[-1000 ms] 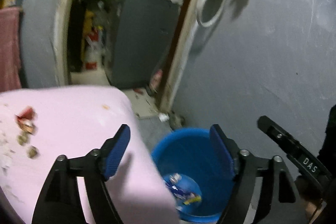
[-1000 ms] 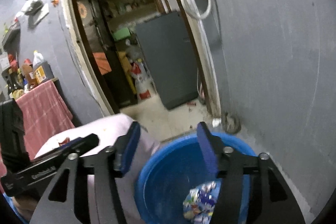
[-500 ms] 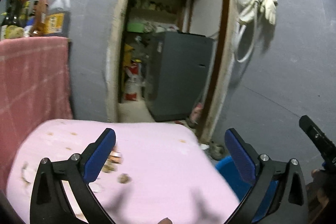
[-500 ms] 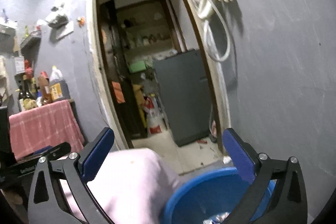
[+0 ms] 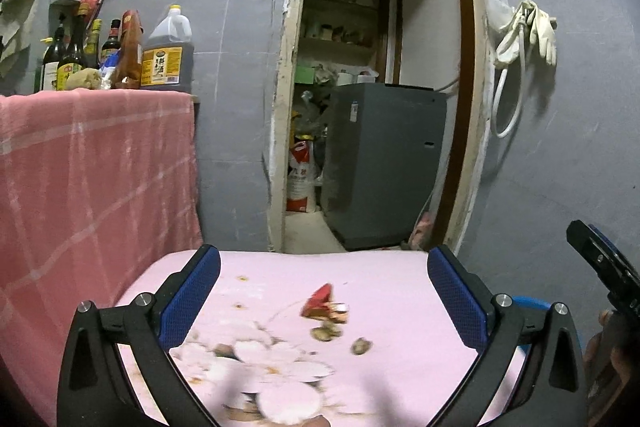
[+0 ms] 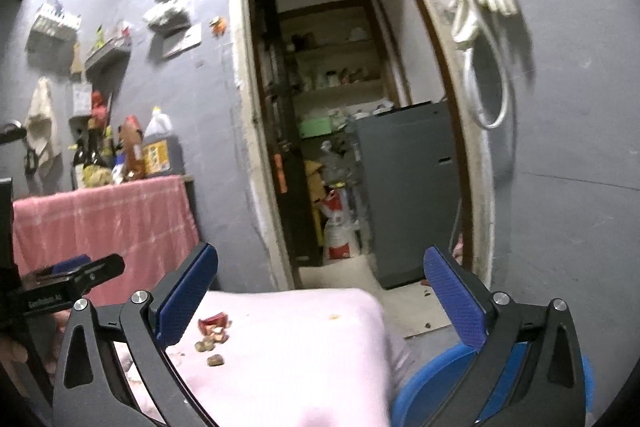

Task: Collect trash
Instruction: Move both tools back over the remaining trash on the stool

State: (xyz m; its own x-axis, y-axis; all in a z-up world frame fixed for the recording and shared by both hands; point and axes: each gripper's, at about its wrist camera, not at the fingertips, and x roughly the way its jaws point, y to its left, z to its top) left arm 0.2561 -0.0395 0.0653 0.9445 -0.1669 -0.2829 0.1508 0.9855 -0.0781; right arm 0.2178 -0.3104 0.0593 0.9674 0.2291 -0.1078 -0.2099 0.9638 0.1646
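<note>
Red wrapper scrap (image 5: 320, 301) and brown shell bits (image 5: 326, 331) are lying on the pink floral worktop (image 5: 400, 307), ahead of my left claw (image 5: 323, 303) and inside its spread, empty jaws. I am judging the left nearer; my right claw (image 6: 320, 301), likewise released and empty, is seeing them off to its left, blue bin (image 6: 432, 379) at its near right.
</note>
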